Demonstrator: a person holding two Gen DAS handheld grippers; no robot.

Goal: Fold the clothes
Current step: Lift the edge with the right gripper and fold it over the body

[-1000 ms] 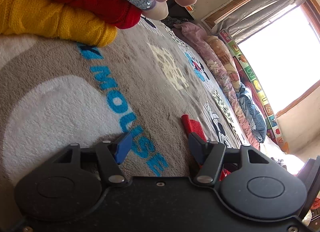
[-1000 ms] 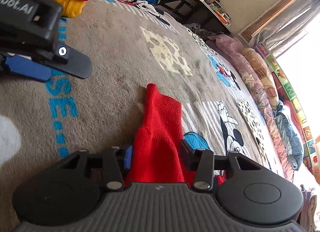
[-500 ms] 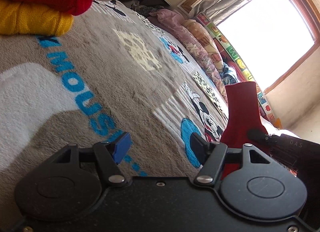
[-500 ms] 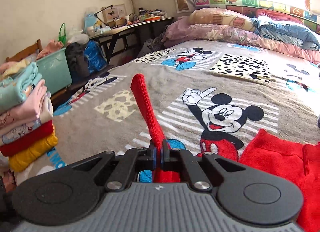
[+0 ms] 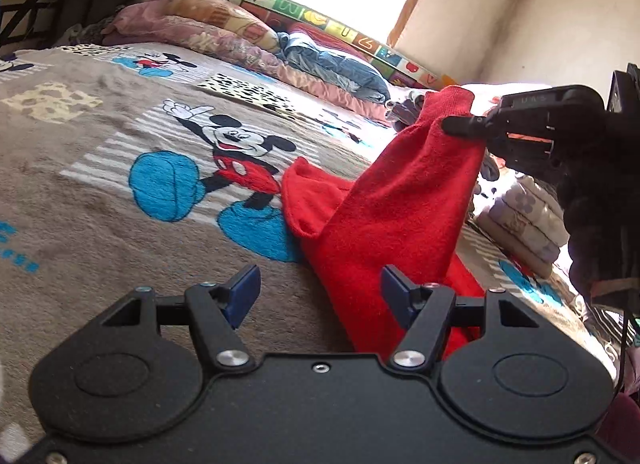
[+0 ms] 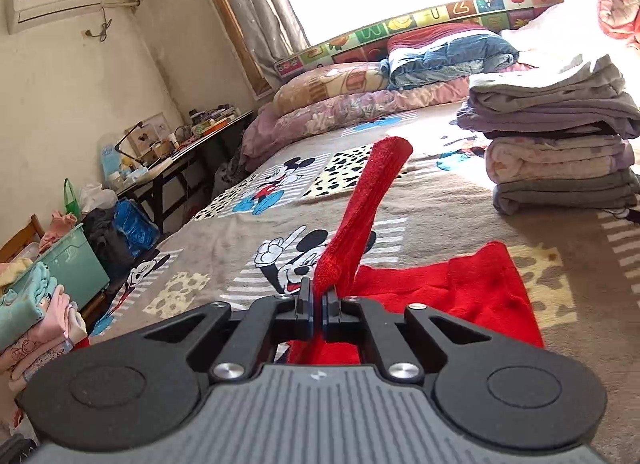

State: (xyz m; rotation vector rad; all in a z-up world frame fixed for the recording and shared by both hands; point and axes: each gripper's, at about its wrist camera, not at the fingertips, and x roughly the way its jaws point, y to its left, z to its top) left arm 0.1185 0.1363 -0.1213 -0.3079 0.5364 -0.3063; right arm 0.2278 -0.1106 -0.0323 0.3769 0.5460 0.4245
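Red knit garment (image 6: pixel 460 296) lies mostly flat on bed (image 5: pixel 100 192), one end pinched up by right gripper (image 6: pixel 318 306) jaws, left gripper (image 5: pixel 318 296) jaws wide open and empty, fold barely started

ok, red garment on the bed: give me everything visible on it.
The red knit garment looks soft and fuzzy, like fleece or terry. Most of it lies rumpled on the Mickey Mouse blanket. One narrow sleeve-like end is lifted, pinched in the shut right claw. The open left claw sits beside it, apart.
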